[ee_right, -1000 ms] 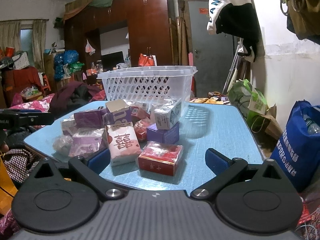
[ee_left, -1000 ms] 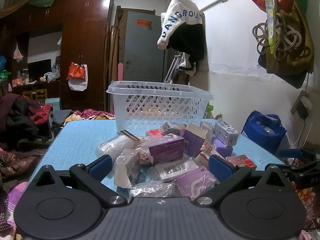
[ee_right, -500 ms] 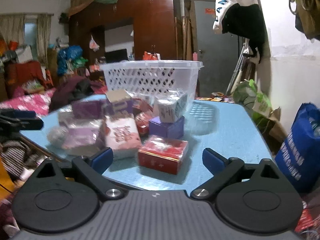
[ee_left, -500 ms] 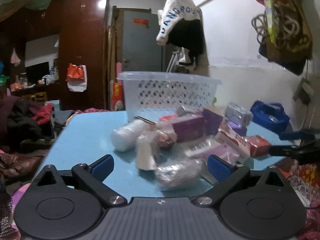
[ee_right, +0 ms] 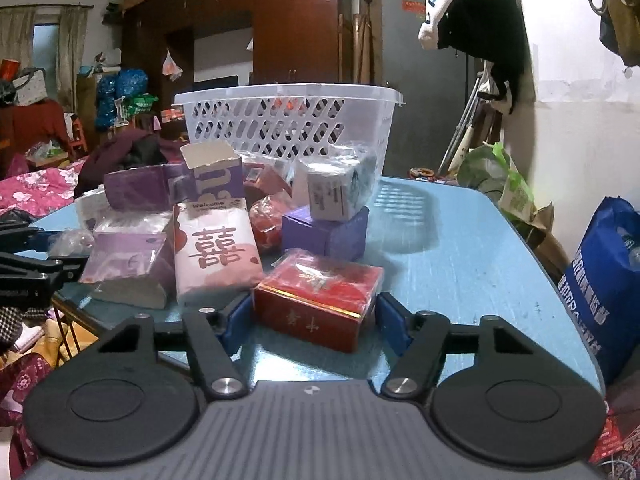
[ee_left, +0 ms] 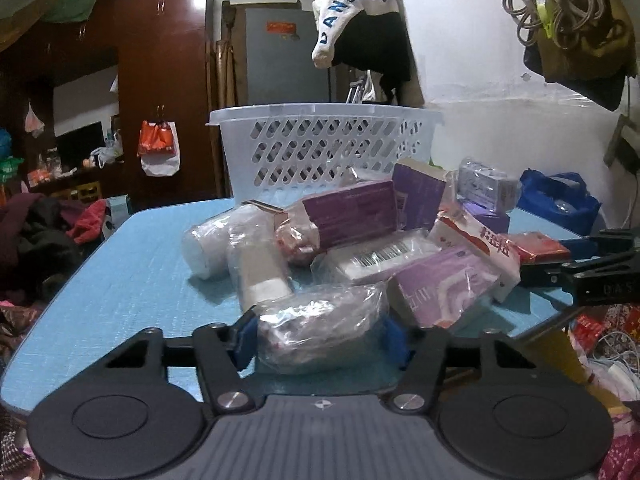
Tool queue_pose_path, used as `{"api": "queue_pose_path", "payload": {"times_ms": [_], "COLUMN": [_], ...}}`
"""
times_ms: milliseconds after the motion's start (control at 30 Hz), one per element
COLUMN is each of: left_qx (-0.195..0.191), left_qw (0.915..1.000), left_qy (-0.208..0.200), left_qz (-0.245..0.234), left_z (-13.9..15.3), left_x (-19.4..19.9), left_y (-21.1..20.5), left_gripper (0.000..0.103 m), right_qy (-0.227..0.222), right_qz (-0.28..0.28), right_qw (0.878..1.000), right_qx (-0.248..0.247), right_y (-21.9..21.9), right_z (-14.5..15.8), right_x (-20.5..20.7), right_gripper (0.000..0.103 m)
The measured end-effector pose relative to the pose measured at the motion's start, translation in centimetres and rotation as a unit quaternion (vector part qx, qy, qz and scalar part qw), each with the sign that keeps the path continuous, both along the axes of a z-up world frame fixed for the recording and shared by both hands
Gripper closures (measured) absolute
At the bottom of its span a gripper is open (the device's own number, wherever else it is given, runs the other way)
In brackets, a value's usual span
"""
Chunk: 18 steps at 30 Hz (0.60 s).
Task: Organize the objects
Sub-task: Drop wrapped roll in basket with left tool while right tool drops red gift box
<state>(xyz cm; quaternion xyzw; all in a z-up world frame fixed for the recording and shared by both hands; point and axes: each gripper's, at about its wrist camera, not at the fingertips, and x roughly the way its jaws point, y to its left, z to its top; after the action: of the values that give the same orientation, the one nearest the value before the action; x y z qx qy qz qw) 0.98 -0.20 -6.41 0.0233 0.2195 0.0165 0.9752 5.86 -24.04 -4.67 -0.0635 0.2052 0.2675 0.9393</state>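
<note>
A pile of boxes and wrapped packets lies on a blue table [ee_left: 132,280] in front of a white perforated basket [ee_left: 324,148], which also shows in the right wrist view [ee_right: 288,124]. My left gripper [ee_left: 320,334] is shut on a clear plastic packet [ee_left: 320,330] at the pile's near edge. My right gripper [ee_right: 314,316] is closed around a red box [ee_right: 320,300] on the table, its blue pads touching the box's sides. A pink tissue pack [ee_right: 216,252] and purple boxes [ee_right: 324,234] lie just beyond it.
The right gripper shows at the right of the left wrist view [ee_left: 584,268]; the left gripper shows at the left of the right wrist view [ee_right: 32,268]. A blue bag [ee_right: 604,280] stands off the table's right edge. Cluttered clothes and a wardrobe [ee_left: 160,92] lie behind.
Both grippers moved forward and closed: the left onto the clear plastic packet, the right onto the red box. Both were open a second ago.
</note>
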Motion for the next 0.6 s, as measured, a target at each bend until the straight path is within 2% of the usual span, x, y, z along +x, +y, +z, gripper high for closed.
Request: {"api": "queue_pose_path", "payload": {"times_ms": [233, 400, 500, 600], "left_qx": [-0.031, -0.051, -0.049, -0.056], "left_qw": [0.9988, 0.9962, 0.9952, 0.9948], "left_qy": [-0.038, -0.069, -0.083, -0.083], "left_qz": [-0.005, -0.010, -0.014, -0.018], "left_z": [1.5, 5.1, 8.7, 12.2], "left_x": [-1.4, -0.8, 2.6, 9.0], "left_y": [1.3, 2.5, 3.2, 3.9], "left_gripper": [0.040, 0.040, 0.040, 0.040], "right_qy": [-0.013, -0.032, -0.035, -0.052], "right_qz": [-0.006, 0.014, 0.045, 0.042], "right_qw": [1.000, 0.998, 0.996, 0.997], "right_qx": [0.018, 0.050, 0.062, 0.036], "right_y": [-1.8, -2.9, -1.9, 1.3], "right_z": [1.2, 5.2, 9.1, 12.3], "right_x": [-0.7, 0.4, 4.3, 9.8], "right_gripper": [0.036, 0.036, 0.035, 0.035]}}
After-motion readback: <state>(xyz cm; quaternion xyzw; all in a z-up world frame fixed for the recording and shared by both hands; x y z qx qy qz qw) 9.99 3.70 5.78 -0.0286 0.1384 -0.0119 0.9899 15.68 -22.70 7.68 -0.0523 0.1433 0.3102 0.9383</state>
